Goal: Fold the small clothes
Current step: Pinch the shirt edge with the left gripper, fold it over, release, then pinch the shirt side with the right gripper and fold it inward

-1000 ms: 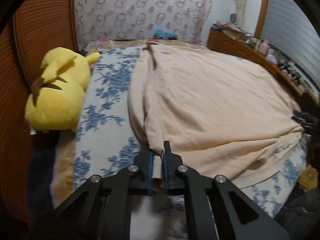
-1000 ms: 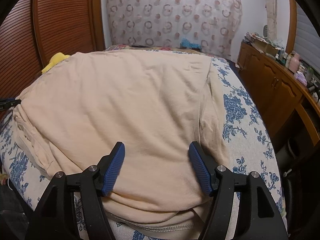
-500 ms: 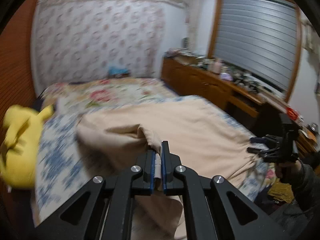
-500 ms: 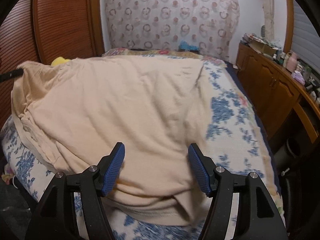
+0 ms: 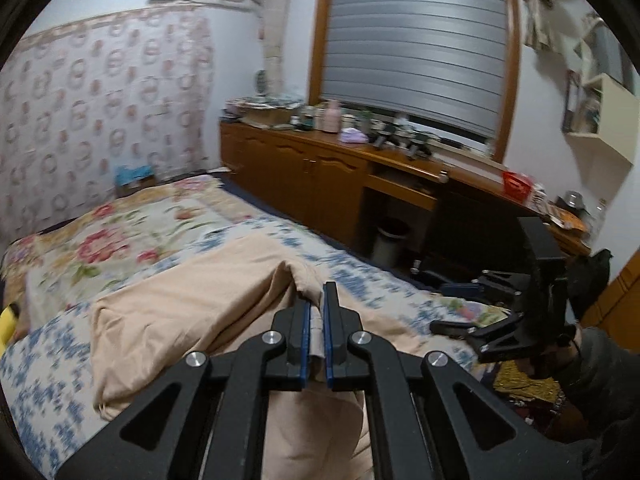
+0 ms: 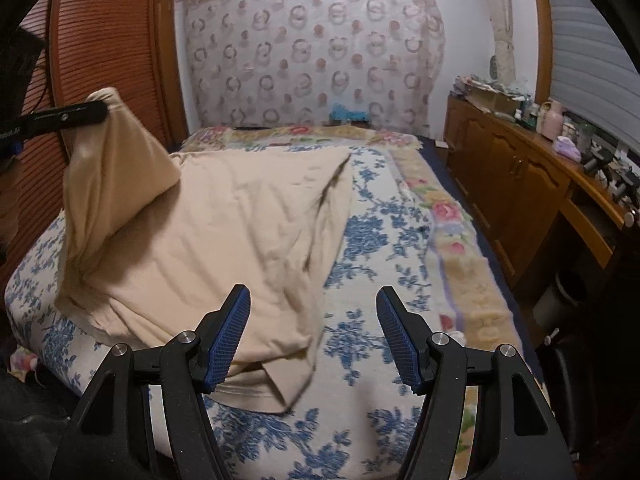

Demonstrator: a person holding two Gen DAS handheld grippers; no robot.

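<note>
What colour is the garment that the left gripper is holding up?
Plain pale beige garment, with no print; clearest in the right wrist view, pinched by the left gripper.

A fold of the beige cotton garment (image 5: 192,316) is clamped between the blue-padded black left gripper (image 5: 316,328) above the blue-flowered bedspread (image 5: 44,364).

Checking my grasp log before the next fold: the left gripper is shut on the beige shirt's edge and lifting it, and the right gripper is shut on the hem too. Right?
Not quite. The right gripper is open, its blue pads apart above the beige shirt, gripping nothing, as the right wrist view shows. The left gripper is indeed shut on the edge and lifting it.
</note>
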